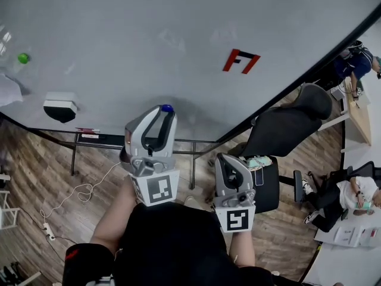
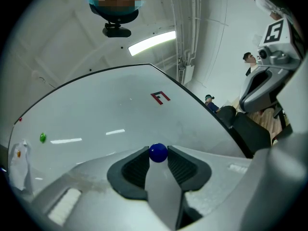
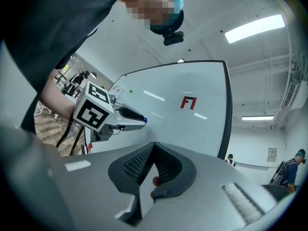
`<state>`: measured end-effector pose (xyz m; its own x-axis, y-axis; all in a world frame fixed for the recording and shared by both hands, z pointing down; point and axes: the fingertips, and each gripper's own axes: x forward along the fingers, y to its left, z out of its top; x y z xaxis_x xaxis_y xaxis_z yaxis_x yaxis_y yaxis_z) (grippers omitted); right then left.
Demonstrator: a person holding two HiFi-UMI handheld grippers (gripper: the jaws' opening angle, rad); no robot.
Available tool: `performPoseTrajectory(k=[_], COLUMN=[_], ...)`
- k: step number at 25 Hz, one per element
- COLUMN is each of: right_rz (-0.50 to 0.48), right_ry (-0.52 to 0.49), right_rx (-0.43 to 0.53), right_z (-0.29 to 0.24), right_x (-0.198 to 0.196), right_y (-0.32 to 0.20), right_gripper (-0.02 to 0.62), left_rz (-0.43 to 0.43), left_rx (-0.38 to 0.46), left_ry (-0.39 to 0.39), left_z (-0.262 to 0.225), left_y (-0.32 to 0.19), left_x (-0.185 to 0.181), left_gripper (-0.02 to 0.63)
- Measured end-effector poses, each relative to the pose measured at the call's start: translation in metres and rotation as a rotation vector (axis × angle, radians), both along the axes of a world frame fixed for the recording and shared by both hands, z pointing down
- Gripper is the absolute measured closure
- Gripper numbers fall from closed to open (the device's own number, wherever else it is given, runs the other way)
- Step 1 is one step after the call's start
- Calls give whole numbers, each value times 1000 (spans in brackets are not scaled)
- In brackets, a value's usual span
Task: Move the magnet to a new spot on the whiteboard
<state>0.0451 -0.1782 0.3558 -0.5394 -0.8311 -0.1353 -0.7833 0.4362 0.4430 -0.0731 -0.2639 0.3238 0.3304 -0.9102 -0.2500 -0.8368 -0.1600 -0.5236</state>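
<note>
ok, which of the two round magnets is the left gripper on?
The blue magnet, pinched between the jaw tips of the left gripper. The green magnet sits alone on the whiteboard, far off to the left, with nothing touching it.

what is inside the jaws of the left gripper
A small round blue magnet, pinched between the left gripper's dark ribbed pads. Its far side is hidden, so contact with the white whiteboard cannot be seen.

Whiteboard (image 1: 178,28) bears green magnet (image 1: 23,58), eraser (image 1: 59,107), red mark (image 1: 240,60)
</note>
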Motion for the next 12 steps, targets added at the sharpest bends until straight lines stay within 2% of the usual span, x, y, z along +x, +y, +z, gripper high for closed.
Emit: performPoseTrajectory(k=[12], right_rz=[-116], right_ry=[4], right_rx=[7], right_z=[-5], right_x=[7], right_y=[7], right_gripper=[594], left_rz=[-14], left_rx=[1], left_ry=[-14], left_z=[0], left_y=[37], left_x=[14], left_gripper=[479])
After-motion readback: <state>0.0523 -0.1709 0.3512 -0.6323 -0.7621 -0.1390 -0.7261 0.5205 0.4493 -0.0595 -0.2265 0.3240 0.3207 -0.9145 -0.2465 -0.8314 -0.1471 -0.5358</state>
